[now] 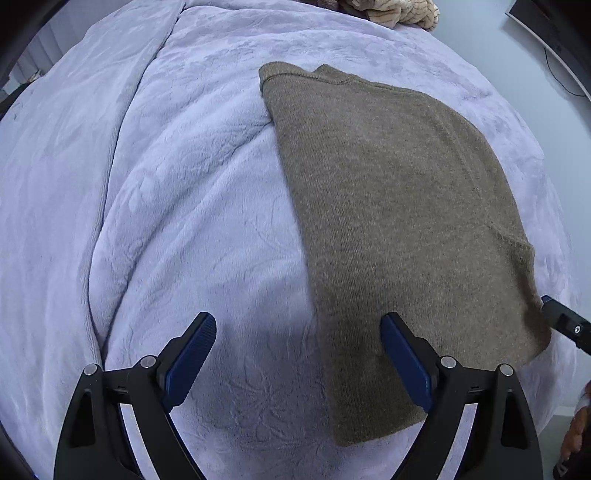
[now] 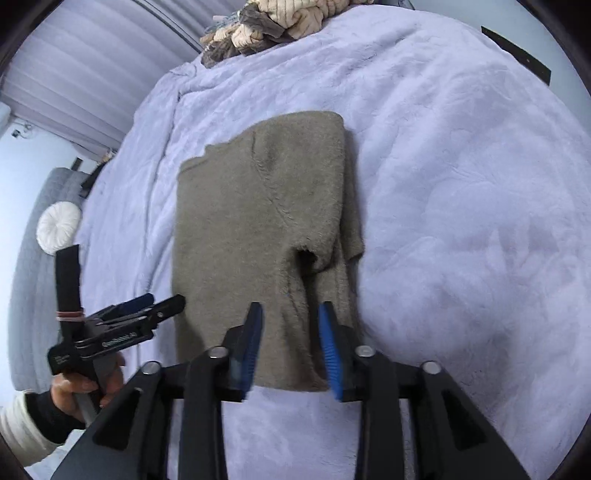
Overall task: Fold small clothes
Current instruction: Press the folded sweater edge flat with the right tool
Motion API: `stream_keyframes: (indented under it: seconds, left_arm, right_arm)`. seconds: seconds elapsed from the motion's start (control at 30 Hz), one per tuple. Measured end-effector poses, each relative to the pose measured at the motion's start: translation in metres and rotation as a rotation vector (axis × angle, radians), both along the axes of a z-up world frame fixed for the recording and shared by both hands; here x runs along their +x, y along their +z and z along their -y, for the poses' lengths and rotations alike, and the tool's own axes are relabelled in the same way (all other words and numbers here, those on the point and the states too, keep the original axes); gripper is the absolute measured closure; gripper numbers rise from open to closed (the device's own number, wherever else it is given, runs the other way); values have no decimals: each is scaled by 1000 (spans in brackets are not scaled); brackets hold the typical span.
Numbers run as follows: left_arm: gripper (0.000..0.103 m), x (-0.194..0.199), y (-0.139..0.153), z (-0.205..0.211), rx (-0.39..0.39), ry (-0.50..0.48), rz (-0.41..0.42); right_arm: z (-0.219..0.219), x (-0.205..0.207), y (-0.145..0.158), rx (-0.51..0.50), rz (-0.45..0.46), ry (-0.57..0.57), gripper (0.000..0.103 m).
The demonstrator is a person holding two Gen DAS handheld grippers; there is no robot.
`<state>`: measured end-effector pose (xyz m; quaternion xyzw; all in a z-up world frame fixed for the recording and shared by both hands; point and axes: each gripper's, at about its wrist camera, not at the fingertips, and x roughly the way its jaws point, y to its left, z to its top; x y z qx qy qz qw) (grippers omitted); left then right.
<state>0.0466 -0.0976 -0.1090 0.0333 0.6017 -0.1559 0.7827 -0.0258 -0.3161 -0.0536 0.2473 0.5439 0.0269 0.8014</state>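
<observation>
Left gripper [image 1: 299,350] fingers wide apart, empty, over near sweater [image 1: 399,229] edge; right gripper [image 2: 290,343] half-open, straddling its near hem.

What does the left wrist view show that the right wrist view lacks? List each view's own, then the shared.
Only the left wrist view: the dark monitor with its cable at the upper right, and the left gripper from behind, jaws wide open and empty.

Only the right wrist view: the person's left hand on its handle, the round white cushion, the pleated curtain, and the sleeve opening on the folded top.

Both: the brown knit sweater lying flat on the lilac fleece blanket, and the heap of unfolded clothes at the far end.
</observation>
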Motion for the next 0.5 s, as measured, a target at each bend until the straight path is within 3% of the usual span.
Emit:
stream_keyframes:
  seconds: [0.07, 0.13, 0.23, 0.4, 0.5]
  left_arm:
    - [11, -4, 0, 1, 9, -12, -10]
    - [11, -10, 0, 3, 38, -42, 1]
    - [11, -17, -5, 3, 57, -65, 2]
    - [11, -21, -17, -2, 31, -37, -50]
    - [11, -25, -15, 1, 54, -53, -33]
  right_arm:
    - [5, -8, -9, 30, -34, -7, 49]
    - [7, -10, -13, 94, -37, 0, 95]
    - [15, -17, -16, 108, -50, -44, 95]
    - [36, -30, -64, 143, -151, -140, 96]
    - [40, -34, -68, 165, -150, -161, 96]
